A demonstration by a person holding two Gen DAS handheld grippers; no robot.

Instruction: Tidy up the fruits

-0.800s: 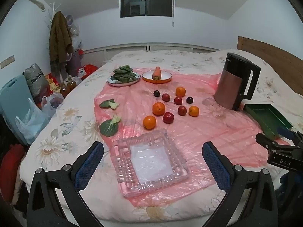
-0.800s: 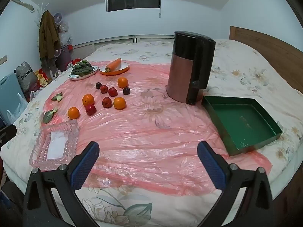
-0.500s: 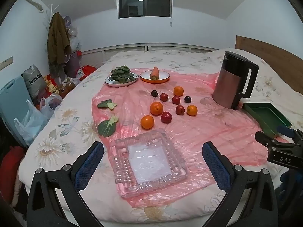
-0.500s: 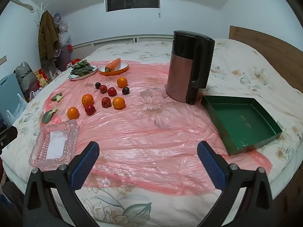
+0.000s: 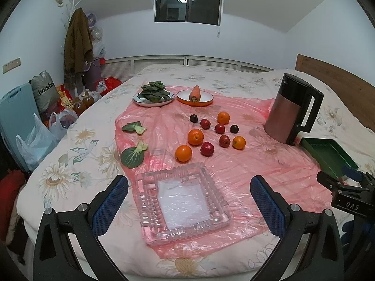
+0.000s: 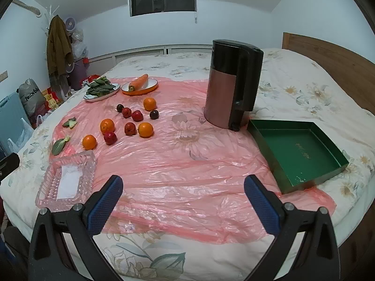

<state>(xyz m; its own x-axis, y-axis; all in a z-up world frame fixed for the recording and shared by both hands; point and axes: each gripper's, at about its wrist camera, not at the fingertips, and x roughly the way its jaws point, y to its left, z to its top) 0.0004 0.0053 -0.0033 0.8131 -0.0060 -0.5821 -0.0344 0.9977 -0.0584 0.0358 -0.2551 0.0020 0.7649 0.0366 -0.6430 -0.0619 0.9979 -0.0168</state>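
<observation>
Fruits lie loose in a cluster on the pink plastic sheet spread over the bed, beyond the glass tray and well apart from the green box on the right. Counted in the left wrist view: four oranges, four red fruits and two dark plum-like ones, none touching a container. Nearest orange sits just beyond the tray's far rim, with a red fruit beside it.

Handling, as judged: each piece is small, round and light. Oranges look firm and should take a squeeze across the middle; the red and dark fruits appear smooth-skinned, likely slicker and easier to bruise, so a lighter pinch is advised. On a crinkled film over soft bedding, any piece may roll when nudged from one side; both pads should meet it together.

Orientation: the fruits are near-spherical, with no long axis worth noting and no evident pointing direction; stem ends cannot be made out. The cluster as a whole runs from the tray toward the carrot plate at the far side.

Left gripper stands wide apart and empty, angled downward, the glass tray framed between its blue pads. Right gripper is likewise fully spread, holding nothing, over bare sheet. Kettle stands upright beside the green box.
</observation>
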